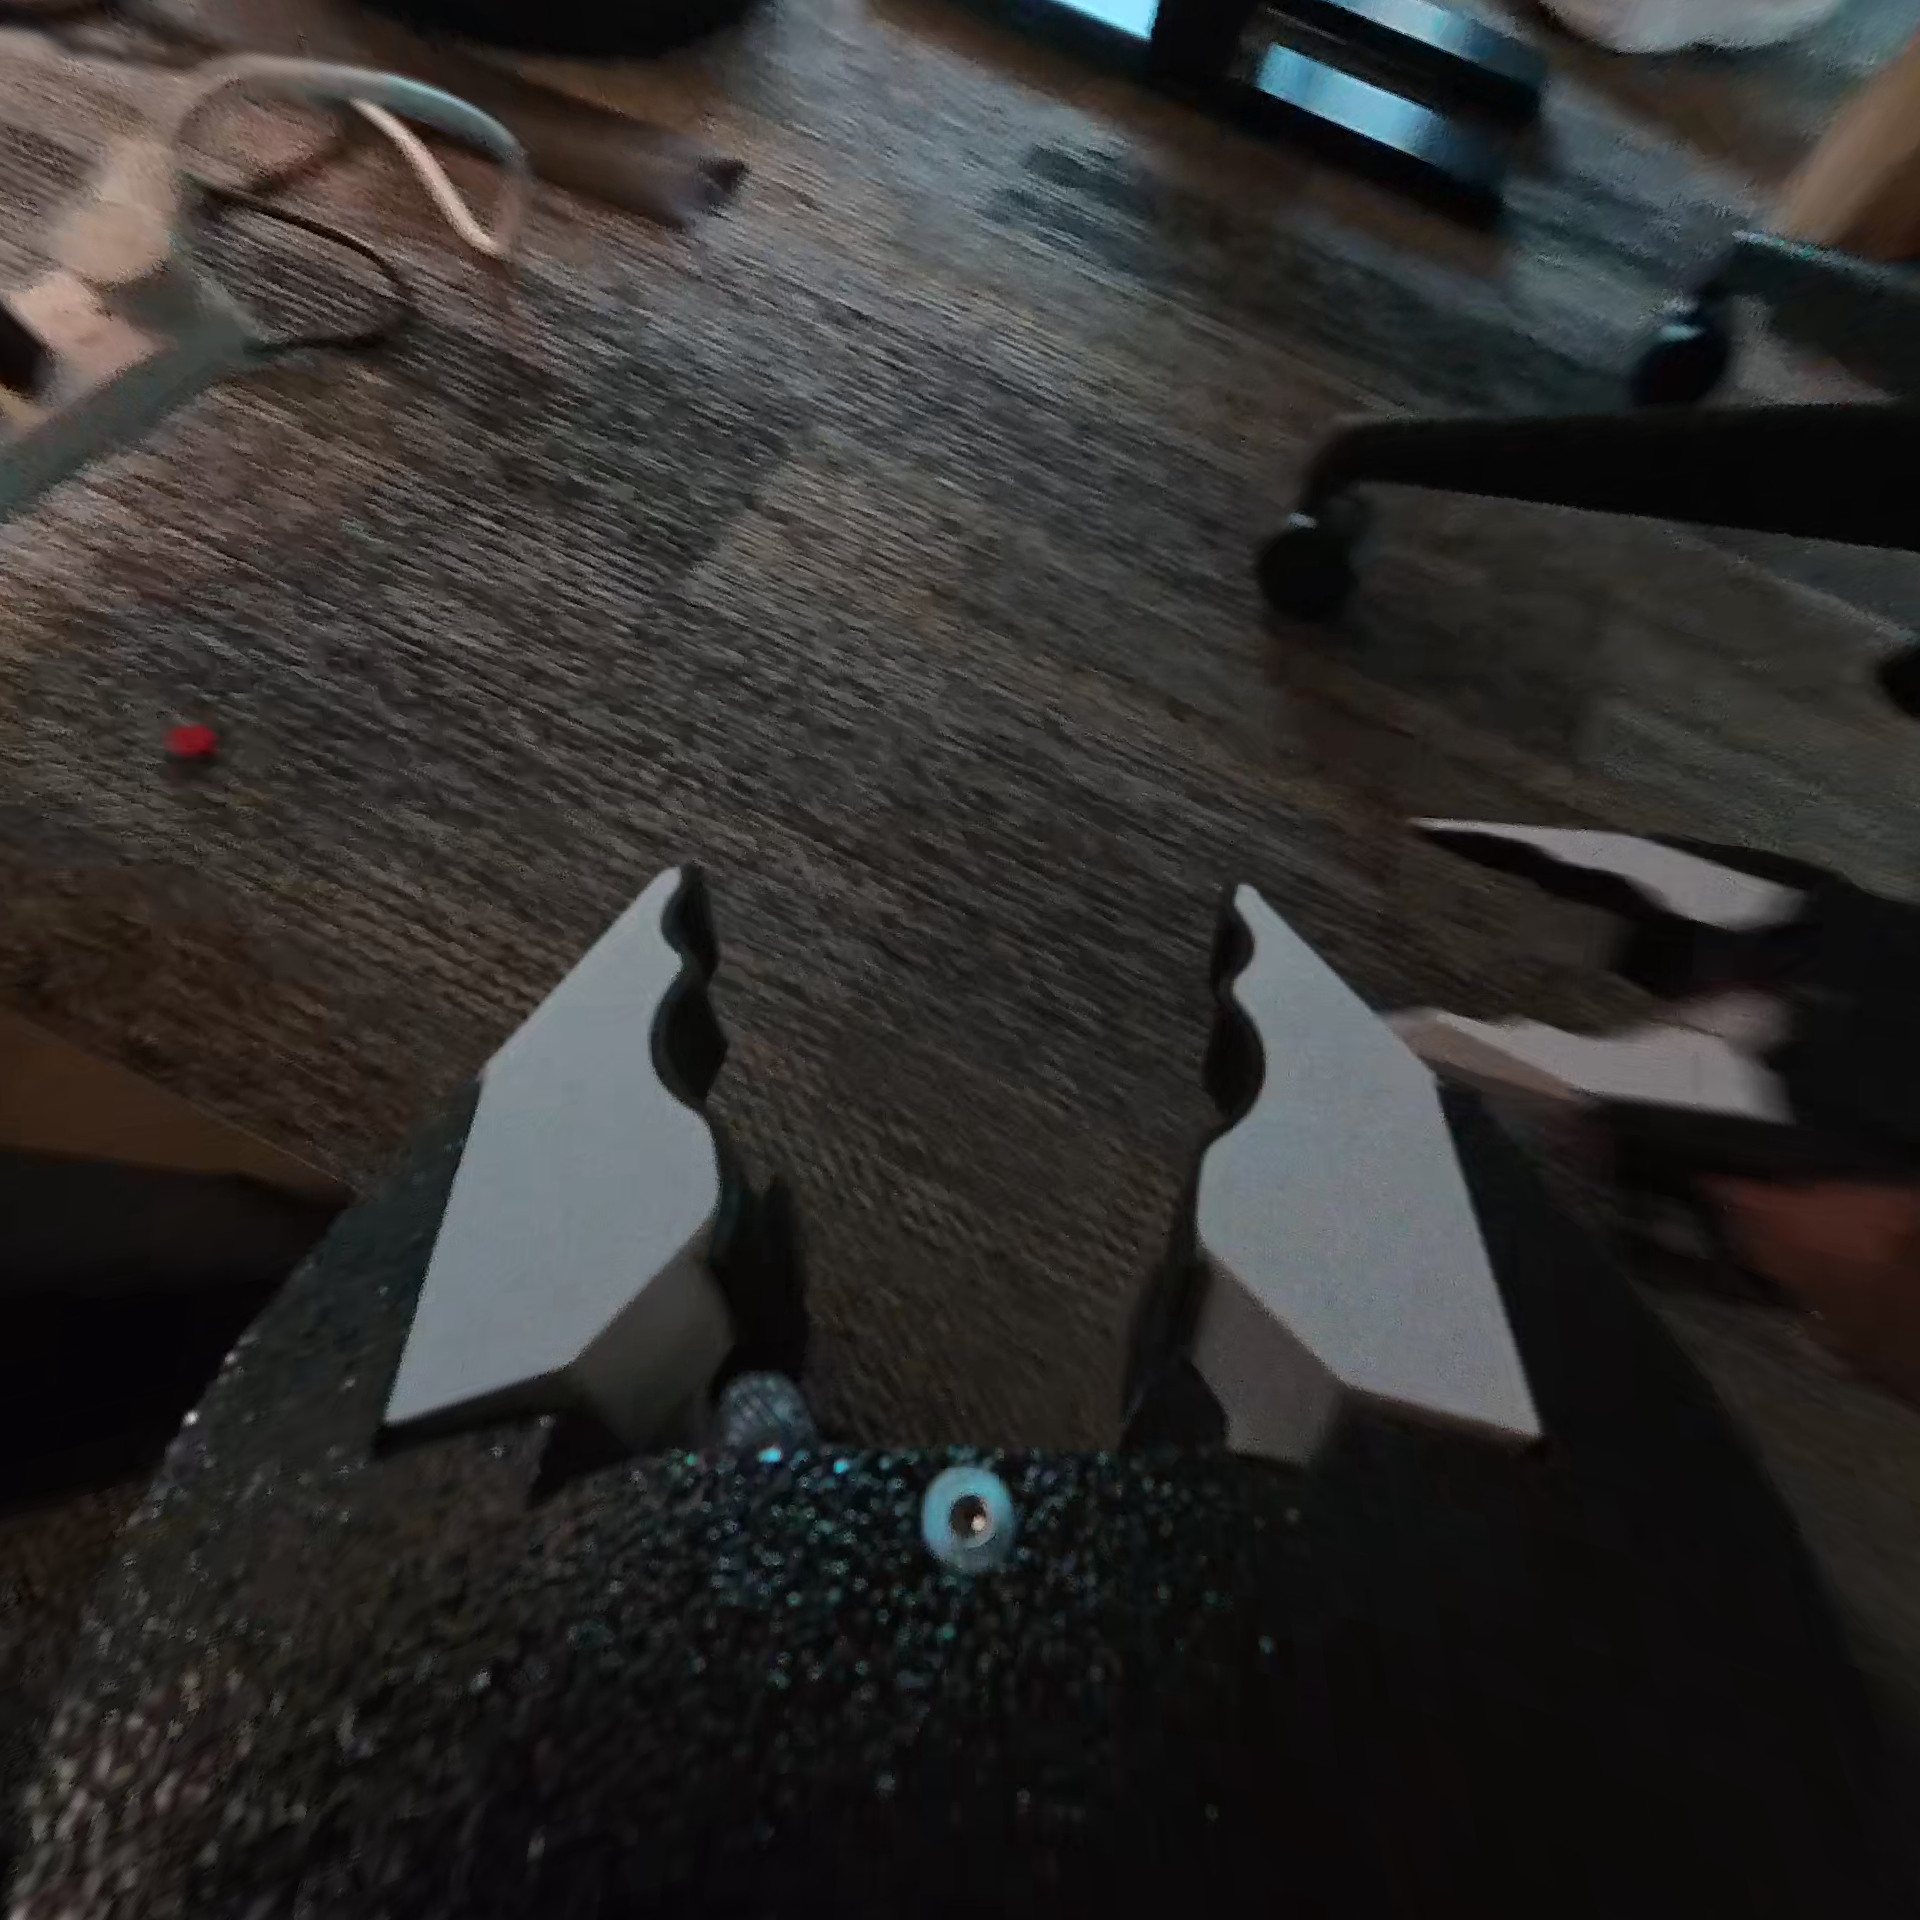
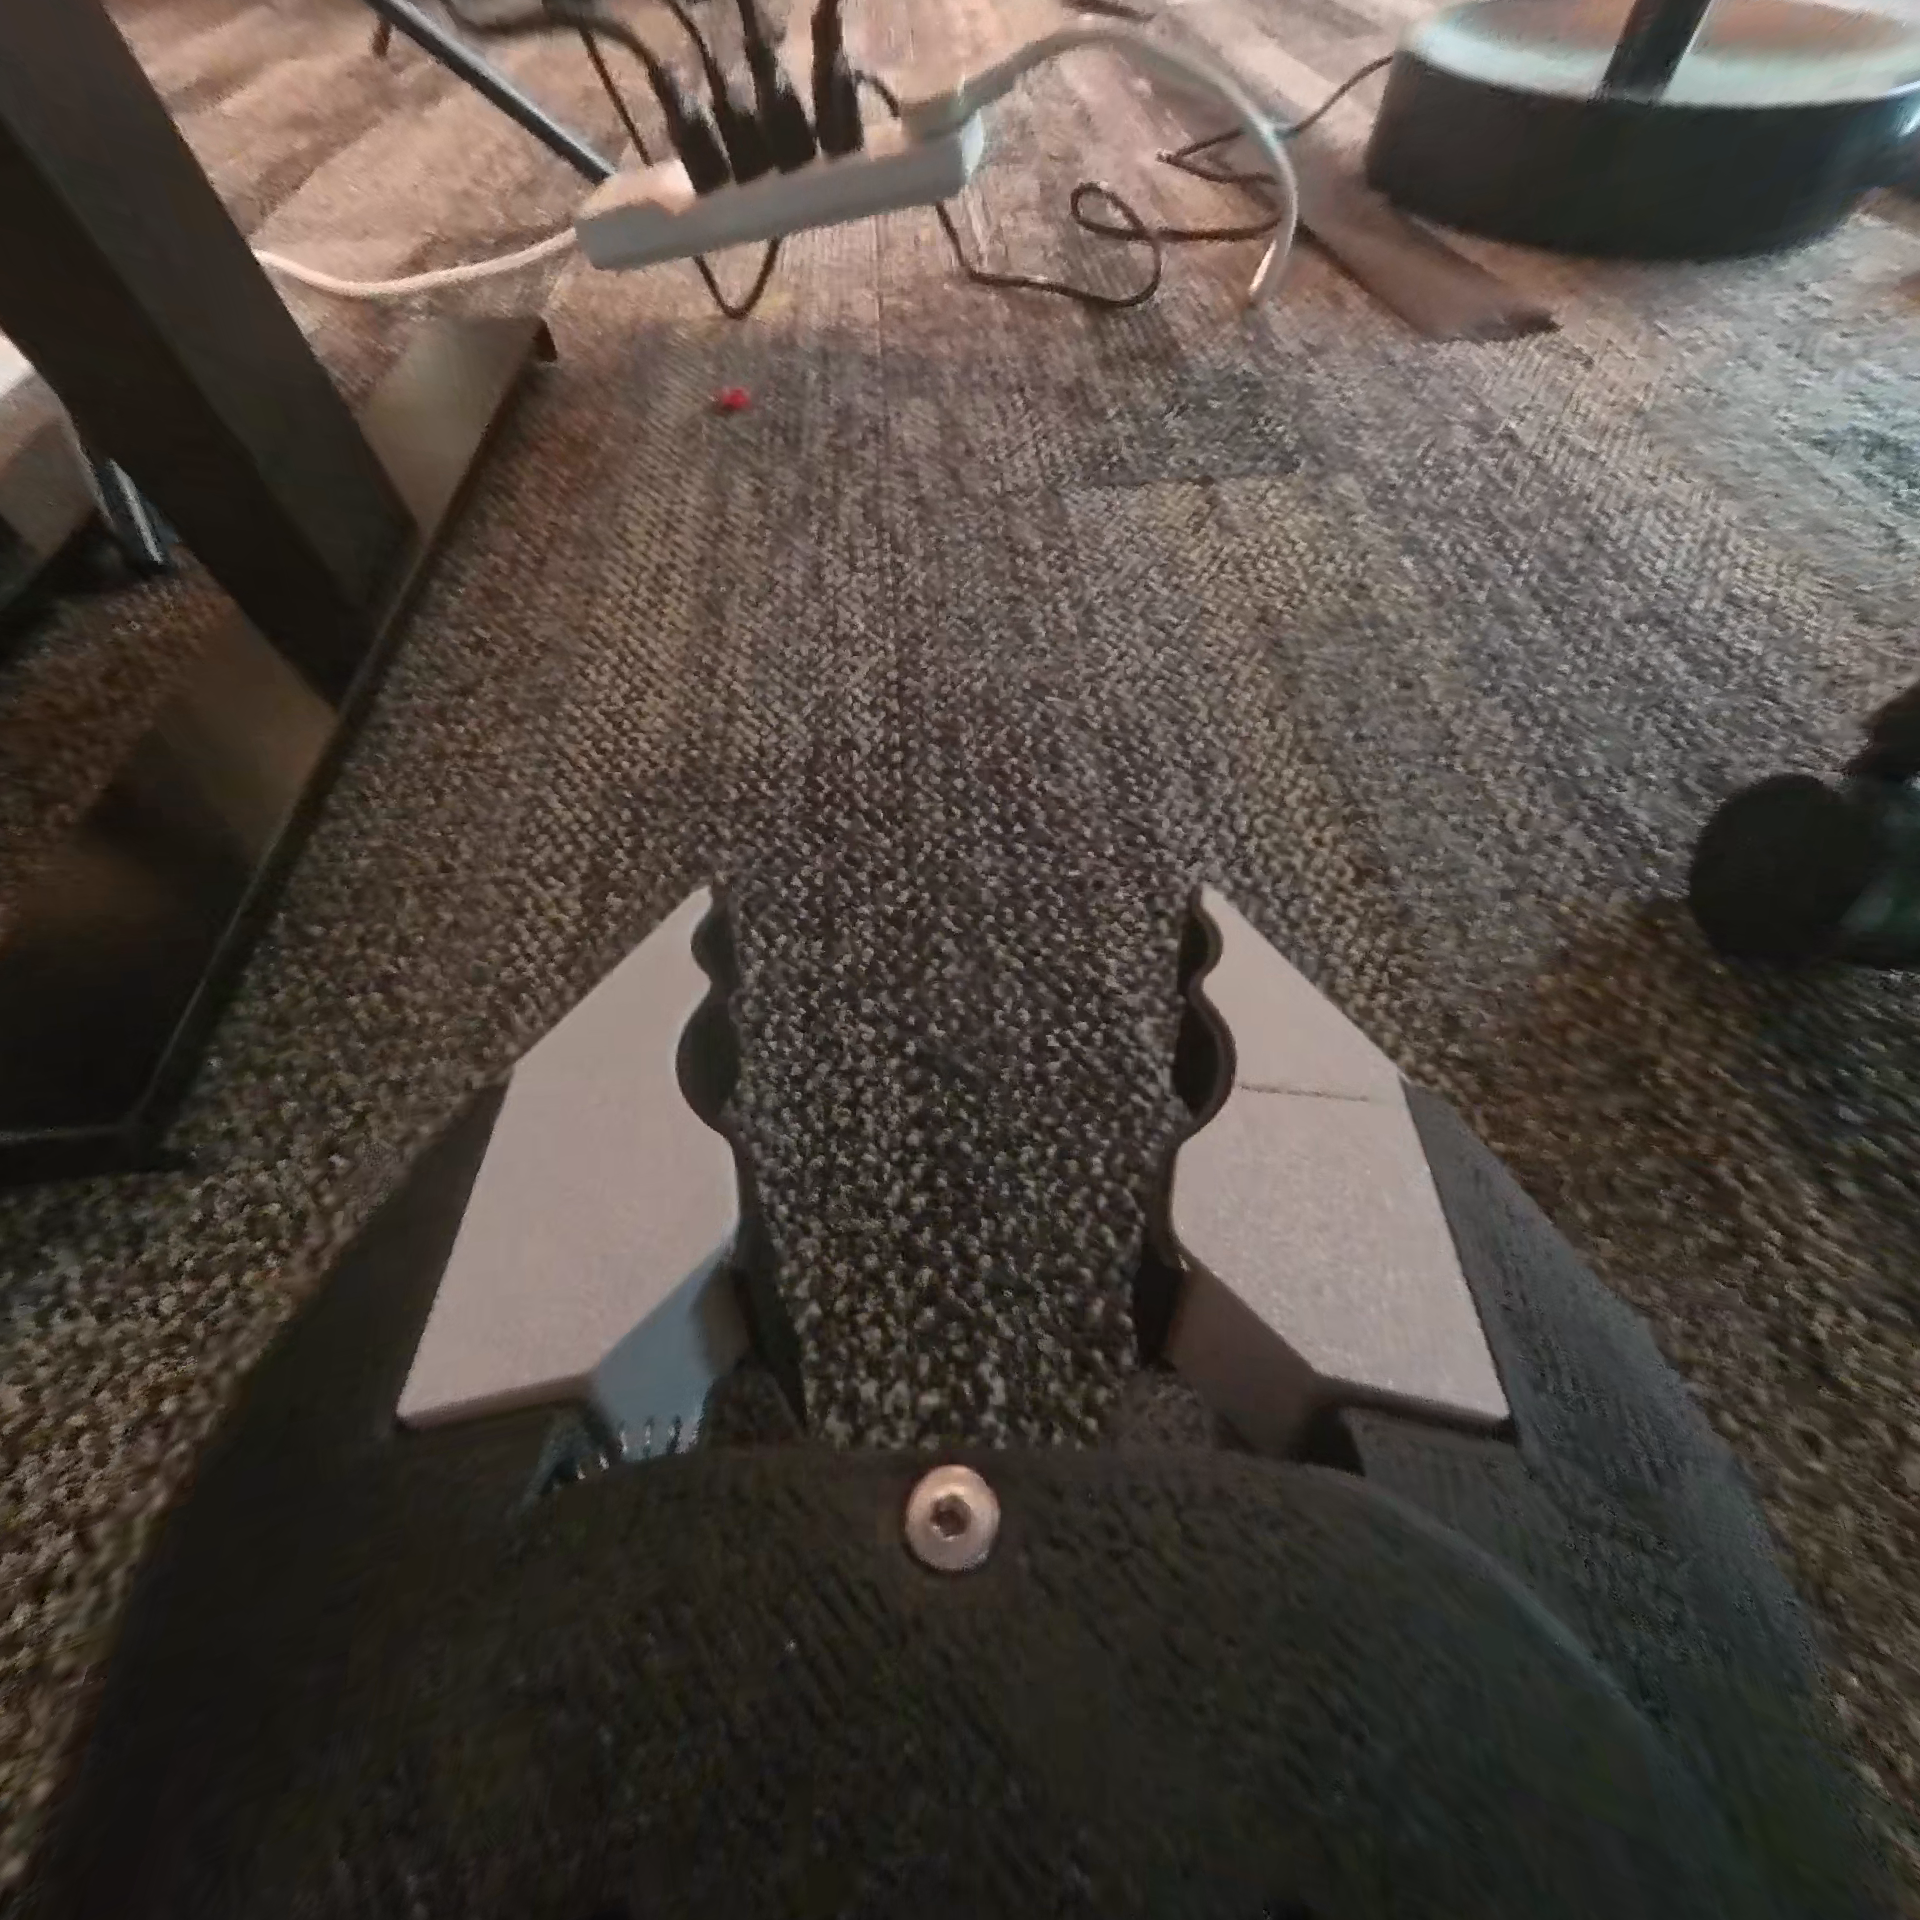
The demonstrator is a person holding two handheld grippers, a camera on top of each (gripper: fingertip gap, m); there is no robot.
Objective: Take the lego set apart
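No lego set shows in either view. Both grippers point down at a grey-brown carpet. My left gripper (image 1: 961,894) is open and empty, its grey fingers wide apart over bare carpet. My right gripper (image 2: 956,904) is open and empty too, also over bare carpet. The right gripper shows blurred at the right edge of the left wrist view (image 1: 1621,966). A tiny red piece (image 1: 191,741) lies on the carpet far to the left; it also shows in the right wrist view (image 2: 732,398), far ahead.
A white power strip (image 2: 779,197) with black cables lies at the far end. A dark table leg (image 2: 208,416) stands on the left. A round dark base (image 2: 1652,135) sits at top right. Chair legs with castors (image 1: 1309,566) (image 2: 1787,878) are on the right.
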